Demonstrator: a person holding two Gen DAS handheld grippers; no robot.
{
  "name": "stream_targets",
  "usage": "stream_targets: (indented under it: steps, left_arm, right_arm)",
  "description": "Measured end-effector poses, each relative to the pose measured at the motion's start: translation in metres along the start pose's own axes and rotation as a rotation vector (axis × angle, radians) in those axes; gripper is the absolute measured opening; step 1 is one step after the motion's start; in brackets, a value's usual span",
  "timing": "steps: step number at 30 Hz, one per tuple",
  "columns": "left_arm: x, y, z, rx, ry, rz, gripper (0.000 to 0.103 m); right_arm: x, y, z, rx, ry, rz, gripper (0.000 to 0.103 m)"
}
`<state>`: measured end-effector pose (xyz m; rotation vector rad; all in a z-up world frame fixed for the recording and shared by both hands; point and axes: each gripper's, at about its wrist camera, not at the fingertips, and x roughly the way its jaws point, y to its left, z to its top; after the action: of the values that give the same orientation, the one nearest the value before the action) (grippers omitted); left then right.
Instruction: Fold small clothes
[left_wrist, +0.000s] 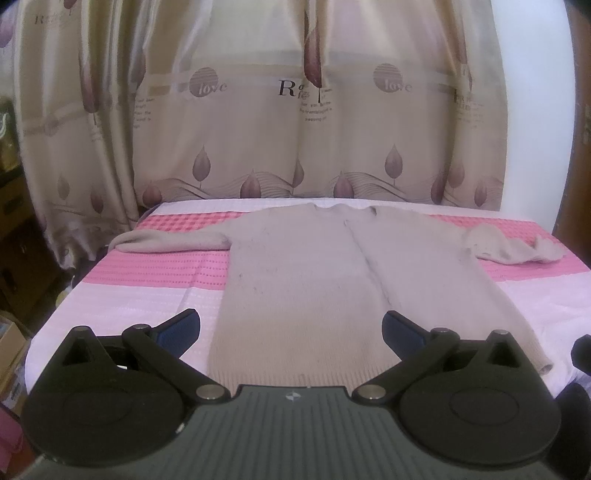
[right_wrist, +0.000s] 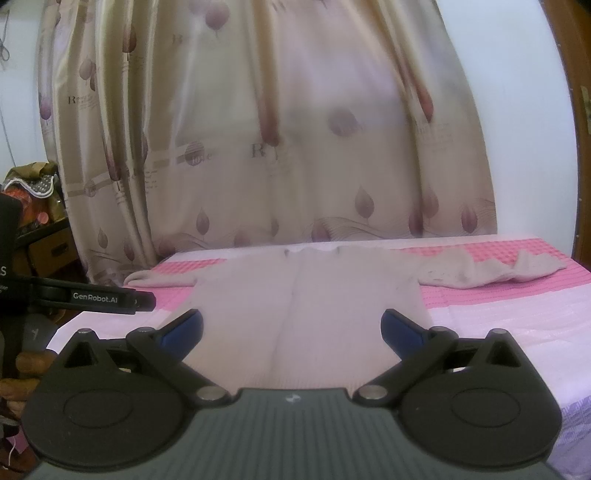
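A beige knit cardigan (left_wrist: 306, 277) lies flat and face up on the pink and white bed cover (left_wrist: 147, 295), hem toward me and both sleeves spread out. Its left sleeve (left_wrist: 166, 240) lies straight; its right sleeve (left_wrist: 517, 247) is bunched. My left gripper (left_wrist: 291, 328) is open and empty above the hem. In the right wrist view the cardigan (right_wrist: 306, 295) fills the middle, and my right gripper (right_wrist: 291, 328) is open and empty above its lower part. The left gripper's body (right_wrist: 99, 295) shows at that view's left edge.
A beige patterned curtain (left_wrist: 295, 129) hangs right behind the bed. Boxes and clutter (left_wrist: 11, 221) stand off the bed's left side. A wooden door frame (right_wrist: 580, 129) is at the right. The bed's right edge (right_wrist: 576, 406) drops off nearby.
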<state>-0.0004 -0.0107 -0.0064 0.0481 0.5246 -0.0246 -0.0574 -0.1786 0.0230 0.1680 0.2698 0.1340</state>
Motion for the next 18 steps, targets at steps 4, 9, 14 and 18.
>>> stream_targets:
  steps: [4, 9, 14, 18]
  left_arm:
    - [0.001, 0.000, -0.001, 0.000, 0.002, -0.001, 0.103]
    - [0.001, -0.002, -0.003, 0.004, 0.004, 0.000, 0.103]
    - [0.001, -0.002, -0.001, -0.001, -0.003, 0.002, 0.103]
    - [0.002, 0.000, -0.002, -0.007, 0.001, 0.003, 0.103]
  right_arm:
    - [0.002, 0.001, -0.002, -0.001, 0.011, -0.016, 0.103]
    - [0.004, -0.001, 0.000, 0.002, 0.018, -0.039, 0.103]
    - [0.008, -0.006, 0.002, 0.001, 0.040, -0.080, 0.103]
    - [0.014, -0.012, 0.001, 0.010, 0.064, -0.110, 0.103]
